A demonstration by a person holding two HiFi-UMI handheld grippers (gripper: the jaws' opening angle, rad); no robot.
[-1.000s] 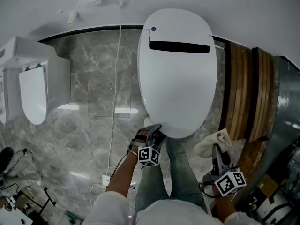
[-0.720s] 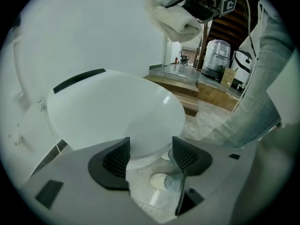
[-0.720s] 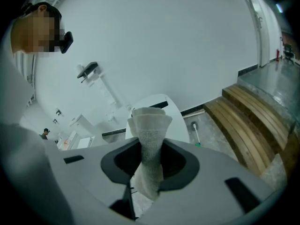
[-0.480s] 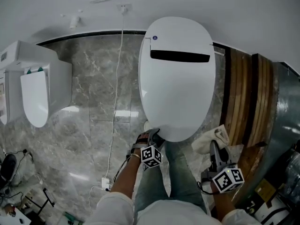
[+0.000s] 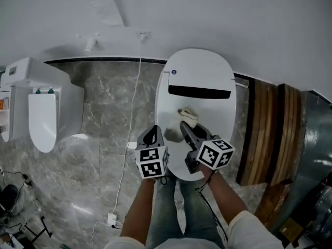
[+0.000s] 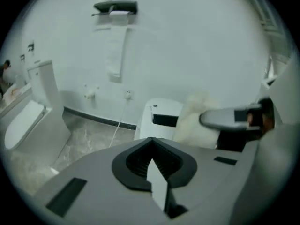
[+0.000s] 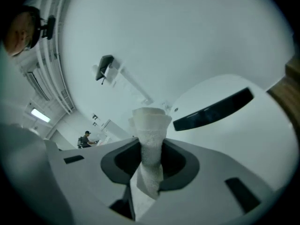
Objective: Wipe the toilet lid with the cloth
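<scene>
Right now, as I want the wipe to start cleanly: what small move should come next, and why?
Probably lower the right gripper until the cloth presses flat on the toilet lid. The cloth is clamped in that gripper above the lid's middle, but the right gripper view suggests it is not yet touching the white surface.

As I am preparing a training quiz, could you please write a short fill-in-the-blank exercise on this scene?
The cloth is clamped in the person's ___ tool. The toilet lid is ___ in colour. In the head view, the second toilet stands at the ___ edge.
Answers: right; white; left.
</scene>
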